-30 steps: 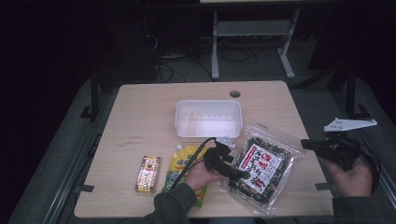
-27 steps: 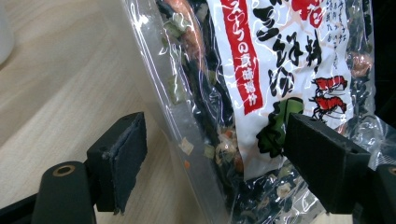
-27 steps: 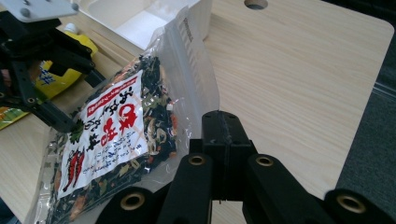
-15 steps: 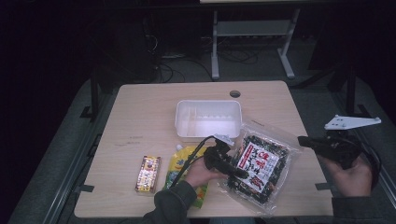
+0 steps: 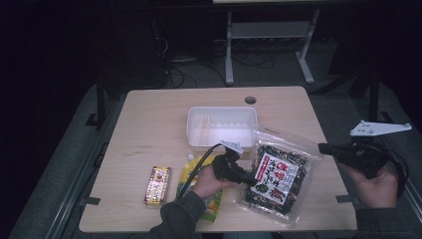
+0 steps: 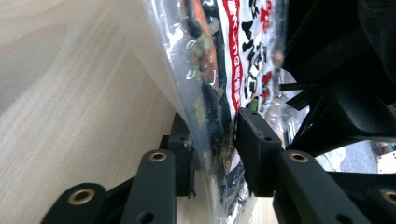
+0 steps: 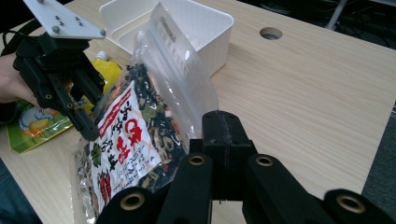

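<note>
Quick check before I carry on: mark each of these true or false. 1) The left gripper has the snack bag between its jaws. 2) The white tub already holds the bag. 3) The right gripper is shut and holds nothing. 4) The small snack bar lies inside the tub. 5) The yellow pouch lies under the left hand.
1) True: the left gripper, jaws just closing, has the snack bag edge between them.
2) False: the white tub is empty; the bag lies beside it.
3) True: the right gripper is shut, off the table's edge.
4) False: the snack bar lies on the table.
5) True: yellow pouch.

Table (image 5: 149, 124) — tub (image 5: 221, 127), bag (image 5: 276, 177), packets (image 5: 158, 185).
</note>
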The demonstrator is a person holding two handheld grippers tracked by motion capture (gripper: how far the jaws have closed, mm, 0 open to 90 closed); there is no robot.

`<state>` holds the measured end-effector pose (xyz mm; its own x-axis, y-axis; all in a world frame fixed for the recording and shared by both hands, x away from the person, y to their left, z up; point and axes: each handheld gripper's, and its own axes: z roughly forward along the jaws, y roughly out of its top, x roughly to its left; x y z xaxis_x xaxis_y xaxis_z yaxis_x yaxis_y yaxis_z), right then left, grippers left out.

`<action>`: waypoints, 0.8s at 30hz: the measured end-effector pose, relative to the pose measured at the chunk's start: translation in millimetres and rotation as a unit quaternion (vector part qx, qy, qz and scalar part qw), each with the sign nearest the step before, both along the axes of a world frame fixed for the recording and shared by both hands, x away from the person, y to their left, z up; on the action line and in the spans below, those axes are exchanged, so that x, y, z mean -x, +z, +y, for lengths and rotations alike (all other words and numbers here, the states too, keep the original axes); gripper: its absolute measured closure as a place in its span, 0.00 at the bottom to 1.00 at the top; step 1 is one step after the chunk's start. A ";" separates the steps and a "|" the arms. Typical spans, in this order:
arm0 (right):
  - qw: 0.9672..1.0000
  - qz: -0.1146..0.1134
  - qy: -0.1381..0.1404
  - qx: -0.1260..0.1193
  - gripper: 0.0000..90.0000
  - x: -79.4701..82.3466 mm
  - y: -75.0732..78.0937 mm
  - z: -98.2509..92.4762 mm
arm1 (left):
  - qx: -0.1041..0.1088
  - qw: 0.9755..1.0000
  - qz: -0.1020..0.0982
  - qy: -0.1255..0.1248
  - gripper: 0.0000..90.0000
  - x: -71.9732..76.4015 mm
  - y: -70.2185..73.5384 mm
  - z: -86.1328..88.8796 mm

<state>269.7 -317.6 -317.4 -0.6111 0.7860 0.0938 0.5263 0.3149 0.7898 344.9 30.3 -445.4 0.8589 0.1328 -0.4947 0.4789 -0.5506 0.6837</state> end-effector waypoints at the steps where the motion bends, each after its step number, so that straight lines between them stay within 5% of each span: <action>1: 1.000 0.001 0.000 -0.004 1.00 -0.7 -0.5 -0.9 | 0.002 1.000 -0.001 -0.001 0.77 0.5 0.5 0.6; 10: 1.000 0.006 -0.003 -0.016 0.99 -6.2 -4.1 -10.0 | 0.012 1.000 -0.021 -0.005 0.80 4.8 5.4 2.1; 14: 1.000 0.006 -0.007 -0.027 0.84 -6.8 -7.7 -14.6 | 0.013 1.000 -0.024 -0.006 0.80 5.6 6.4 2.3; 19: 0.999 0.016 -0.008 -0.043 0.54 -7.5 -17.0 -16.9 | 0.013 1.000 -0.026 -0.006 0.80 5.9 6.6 2.2; 24: 0.998 0.027 0.001 -0.053 0.42 -8.4 -24.9 -14.3 | 0.013 1.000 -0.026 -0.006 0.80 5.7 6.5 2.3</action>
<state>278.1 -331.9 -342.3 -0.6037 0.7690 0.2102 0.5693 0.2312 0.7890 339.2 32.6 -438.9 0.8853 0.1110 -0.4516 0.4356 -0.5380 0.7217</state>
